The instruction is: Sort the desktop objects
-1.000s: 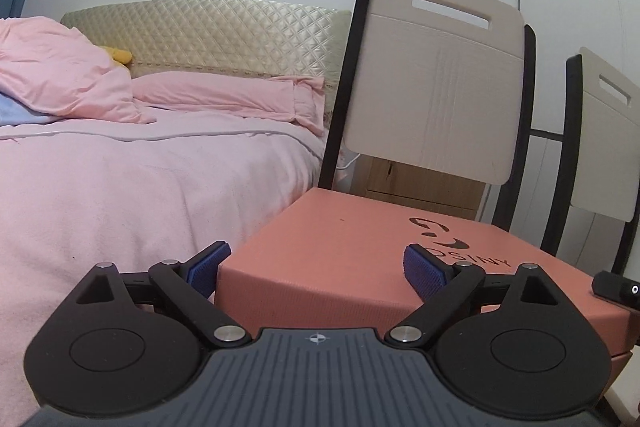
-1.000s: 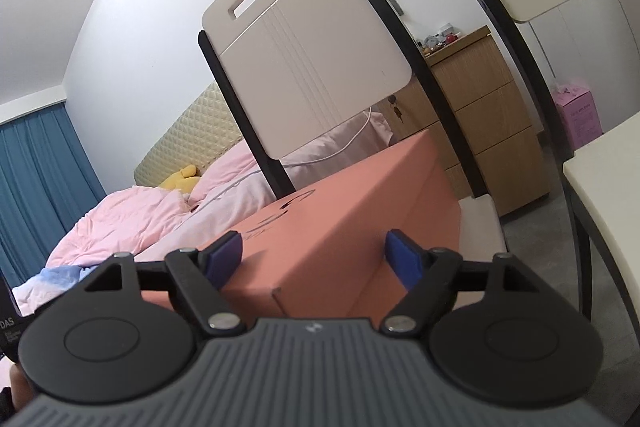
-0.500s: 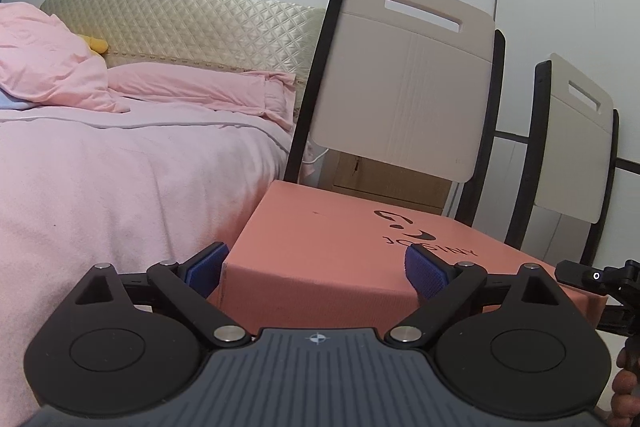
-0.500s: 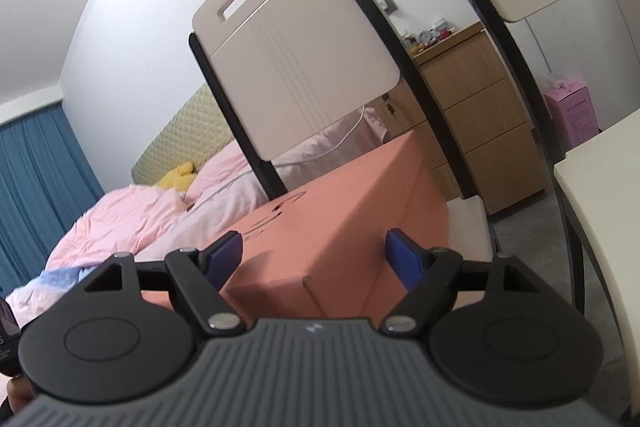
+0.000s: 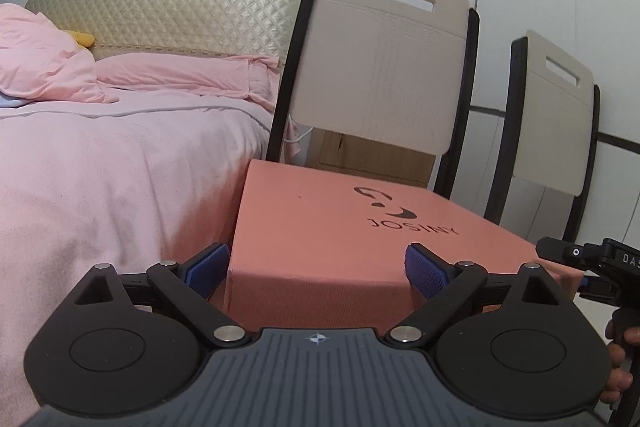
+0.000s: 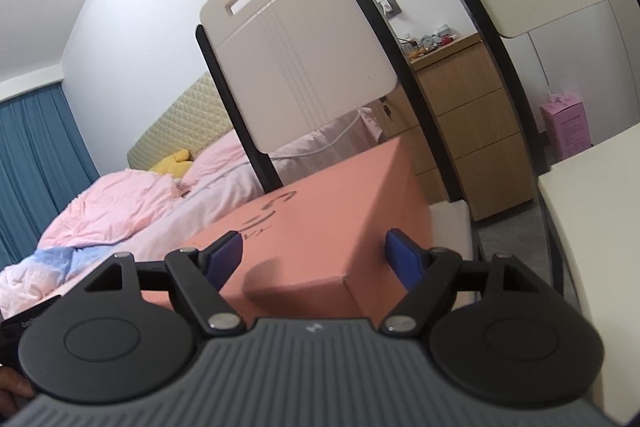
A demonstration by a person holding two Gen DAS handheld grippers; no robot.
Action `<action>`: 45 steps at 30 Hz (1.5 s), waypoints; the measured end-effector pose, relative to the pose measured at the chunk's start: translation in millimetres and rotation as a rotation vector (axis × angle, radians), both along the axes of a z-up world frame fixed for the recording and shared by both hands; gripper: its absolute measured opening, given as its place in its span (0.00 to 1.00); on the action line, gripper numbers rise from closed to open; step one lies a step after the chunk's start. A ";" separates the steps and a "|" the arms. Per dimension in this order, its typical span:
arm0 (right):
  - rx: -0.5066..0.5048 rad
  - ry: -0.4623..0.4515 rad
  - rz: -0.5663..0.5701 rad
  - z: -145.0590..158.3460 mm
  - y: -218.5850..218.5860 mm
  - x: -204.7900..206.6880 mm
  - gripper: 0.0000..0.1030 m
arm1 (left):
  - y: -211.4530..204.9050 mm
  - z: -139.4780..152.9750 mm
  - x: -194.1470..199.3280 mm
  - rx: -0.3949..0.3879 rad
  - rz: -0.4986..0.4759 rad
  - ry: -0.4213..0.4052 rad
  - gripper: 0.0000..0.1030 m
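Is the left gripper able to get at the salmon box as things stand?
Probably yes: the left gripper stands open right at the salmon box, one corner between its pads, nothing in between.

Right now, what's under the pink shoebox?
The pink shoebox sits on a chair seat, a pale strip showing beside it. Anything beneath the box itself is covered.

Salmon-pink box (image 5: 320,227) on chair seat

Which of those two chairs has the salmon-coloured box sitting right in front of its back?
The larger-looking chair next to the bed; the box lies below its backrest. The other chair, off right, has none.
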State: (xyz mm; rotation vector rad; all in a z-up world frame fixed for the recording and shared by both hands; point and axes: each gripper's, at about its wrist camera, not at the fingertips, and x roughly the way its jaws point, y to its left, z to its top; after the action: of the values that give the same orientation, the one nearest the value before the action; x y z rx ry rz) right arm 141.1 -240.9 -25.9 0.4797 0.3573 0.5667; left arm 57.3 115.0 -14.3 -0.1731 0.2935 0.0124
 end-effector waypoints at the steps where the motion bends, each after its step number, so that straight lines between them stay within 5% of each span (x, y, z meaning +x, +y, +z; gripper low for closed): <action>1: -0.005 0.004 -0.004 -1.3 0.1 0.2 0.77 | -1.2 -0.6 0.1 0.006 0.001 -0.001 0.93; 19: 0.002 -0.007 -0.044 -4.1 -0.8 -15.8 0.76 | 5.5 -2.4 29.9 0.024 -0.045 0.021 0.94; 25: -0.165 -0.045 -0.106 -4.5 19.4 -22.2 0.76 | 4.2 -10.9 46.4 0.037 -0.059 0.075 0.95; 32: -0.175 -0.048 -0.105 -7.1 20.4 -19.2 0.76 | 2.8 -13.6 49.0 0.046 -0.043 0.049 0.96; 45: -0.207 -0.175 -0.157 9.5 2.0 -56.8 0.71 | -32.9 16.7 -26.0 0.163 0.031 -0.084 0.97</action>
State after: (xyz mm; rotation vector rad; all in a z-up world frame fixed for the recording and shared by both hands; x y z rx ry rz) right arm 84.3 -239.0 -16.4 0.2541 0.2058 0.4105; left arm 31.3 82.0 2.5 -0.0164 0.2050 0.0598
